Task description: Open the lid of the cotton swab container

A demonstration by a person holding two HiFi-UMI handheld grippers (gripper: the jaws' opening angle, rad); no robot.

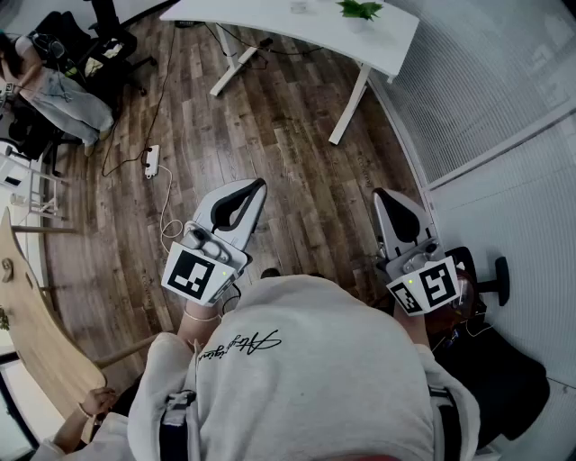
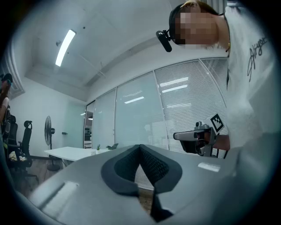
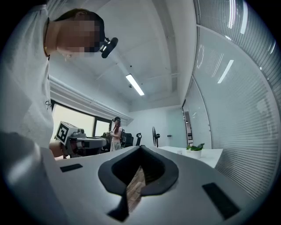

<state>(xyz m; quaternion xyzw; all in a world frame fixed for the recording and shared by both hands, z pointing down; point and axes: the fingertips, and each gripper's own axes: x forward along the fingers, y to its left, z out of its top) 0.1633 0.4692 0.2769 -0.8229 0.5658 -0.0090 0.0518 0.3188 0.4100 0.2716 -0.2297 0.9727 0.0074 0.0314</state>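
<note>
Wood-plank floor (image 1: pixel 270 117) is all that lies below the two grippers, and no cotton swab container shows in any view, so which way it lies from either claw, and how its long axis runs, cannot be told. The left gripper (image 1: pixel 259 185) has its jaws pressed together with nothing between them. The right gripper (image 1: pixel 378 194) is likewise closed and empty. Both point forward from the person's body, well apart from each other. The only work surface in sight is a white table (image 1: pixel 297 27) well ahead, carrying a small plant (image 1: pixel 360 9). Neither hand looks nearer to any target, and the container likely has to come into sight first.
</note>
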